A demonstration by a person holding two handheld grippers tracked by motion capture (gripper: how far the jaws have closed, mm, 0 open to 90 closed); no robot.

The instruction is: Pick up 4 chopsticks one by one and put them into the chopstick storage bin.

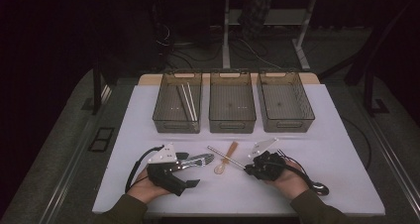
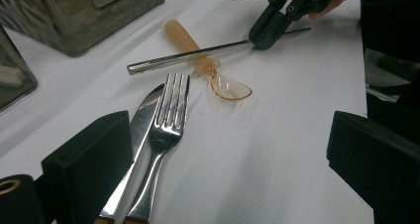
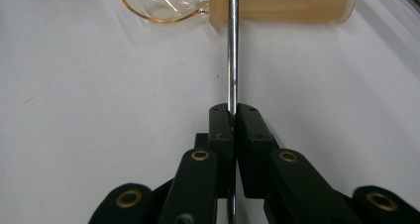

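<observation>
right gripper (image 3: 232,116) is clamping its jaws tight on one thin metal rod (image 3: 232,50), which is running straight away from it and crossing over the neck of one amber plastic spoon (image 3: 247,6) lying flat on the white table (image 3: 99,110). from the high view, that rod (image 1: 225,156) is lying near the middle of the table's front half, with the spoon (image 1: 226,158) under it. left gripper (image 2: 228,149) is sitting with its jaws spread wide and gripping nothing; one fork (image 2: 166,130) and one knife (image 2: 141,120) are lying side by side, touching, just inside its left jaw. three see-through bins are standing in a row at the far side of the table: the left bin (image 1: 177,102) is holding two pale sticks (image 1: 187,101), while the middle bin (image 1: 232,102) and right bin (image 1: 285,102) look bare inside. one more fork (image 1: 283,154) is partly peeking out just behind the right gripper (image 1: 246,168), and a dark spoon-like piece (image 1: 319,188) by the right wrist is hard to make out. handles of the fork and knife are getting cut off at the bottom edge of the left gripper view. both hands are mostly covered by the grippers.
</observation>
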